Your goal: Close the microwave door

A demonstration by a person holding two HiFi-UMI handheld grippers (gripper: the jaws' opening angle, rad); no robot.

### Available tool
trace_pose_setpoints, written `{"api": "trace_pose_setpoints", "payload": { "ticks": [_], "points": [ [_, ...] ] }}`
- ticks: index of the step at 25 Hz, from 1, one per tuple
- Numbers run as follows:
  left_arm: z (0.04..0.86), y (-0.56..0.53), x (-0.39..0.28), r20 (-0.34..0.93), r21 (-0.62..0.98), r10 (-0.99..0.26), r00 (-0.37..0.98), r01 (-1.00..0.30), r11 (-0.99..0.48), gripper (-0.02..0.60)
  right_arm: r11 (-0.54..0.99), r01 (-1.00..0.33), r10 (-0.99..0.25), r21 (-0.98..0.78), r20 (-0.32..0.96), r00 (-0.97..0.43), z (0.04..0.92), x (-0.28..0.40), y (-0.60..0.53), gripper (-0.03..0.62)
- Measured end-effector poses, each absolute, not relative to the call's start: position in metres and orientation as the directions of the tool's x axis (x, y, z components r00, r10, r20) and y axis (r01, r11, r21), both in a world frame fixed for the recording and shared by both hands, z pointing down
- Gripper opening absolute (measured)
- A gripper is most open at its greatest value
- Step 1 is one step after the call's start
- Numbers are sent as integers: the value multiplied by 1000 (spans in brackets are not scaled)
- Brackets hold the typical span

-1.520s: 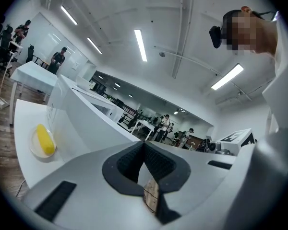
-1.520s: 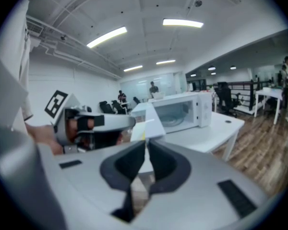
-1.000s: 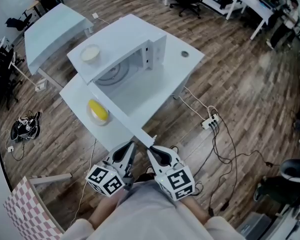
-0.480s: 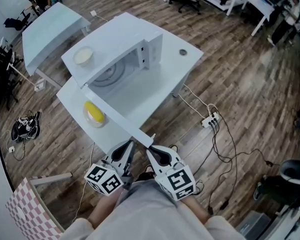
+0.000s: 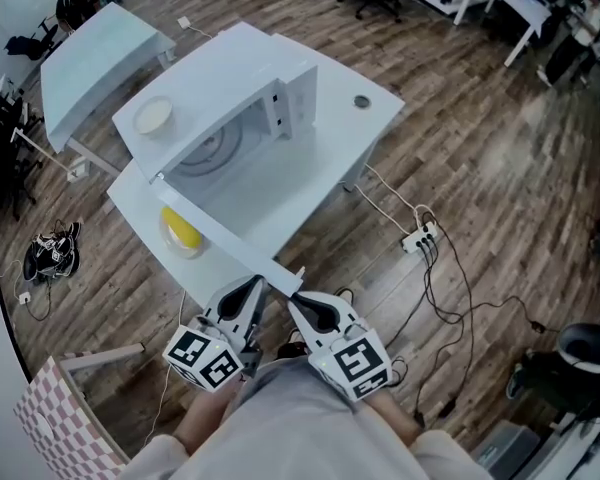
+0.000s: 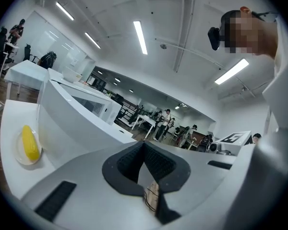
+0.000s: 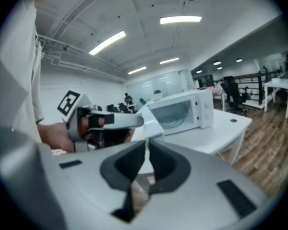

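Holding both tongs low and close to the body, side by side, marker cubes facing up. Left tongs (image 5: 248,296): jaws pressed together to a point, nothing between them (image 6: 144,147). Right tongs (image 5: 305,310): jaws drawn in to a thin slit, nothing gripped (image 7: 147,147). Neither touches the door; both tips sit just short of its free end.

Microwave door (image 5: 235,243) stands wide open, swung out from the oven toward the person, its far edge ending just ahead of the two tongs. From the left gripper view it reads as a tall white panel (image 6: 72,123) crossing the frame.

Left of the door, on the white bench (image 5: 340,138), lies a yellow item (image 5: 182,228) on a pale plate.

Microwave (image 5: 250,98) sits farther back on the bench, cavity and turntable exposed. A pale bowl (image 5: 154,116) rests on its top.

Power strip (image 5: 420,238) with cables lies on the wood floor to the right.
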State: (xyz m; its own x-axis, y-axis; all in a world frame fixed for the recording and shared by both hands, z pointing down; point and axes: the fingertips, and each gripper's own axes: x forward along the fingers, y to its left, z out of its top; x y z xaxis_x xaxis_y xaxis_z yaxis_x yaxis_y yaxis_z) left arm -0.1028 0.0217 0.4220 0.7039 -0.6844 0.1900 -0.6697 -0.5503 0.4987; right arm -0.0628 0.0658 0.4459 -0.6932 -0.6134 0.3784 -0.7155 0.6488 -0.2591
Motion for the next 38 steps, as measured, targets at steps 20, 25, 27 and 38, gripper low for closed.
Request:
{"api": "trace_pose_setpoints", "payload": {
  "ticks": [20, 25, 27, 38],
  "points": [
    [416, -10, -71, 194, 503, -679, 708, -666, -550, 14, 675, -678, -583, -292, 354, -732, 446, -38, 36, 25],
    [416, -17, -65, 205, 470, -691, 693, -689, -552, 14, 685, -667, -573, -292, 349, -741, 446, -31, 26, 26],
    [417, -20, -64, 204, 469, -696, 689, -692, -548, 13, 690, -663, -568, -291, 350, -745, 447, -29, 22, 25],
    [416, -34, -56, 207, 479, -723, 659, -713, -512, 14, 727, -621, -528, -293, 340, -778, 447, -23, 9, 25]
  ]
}}
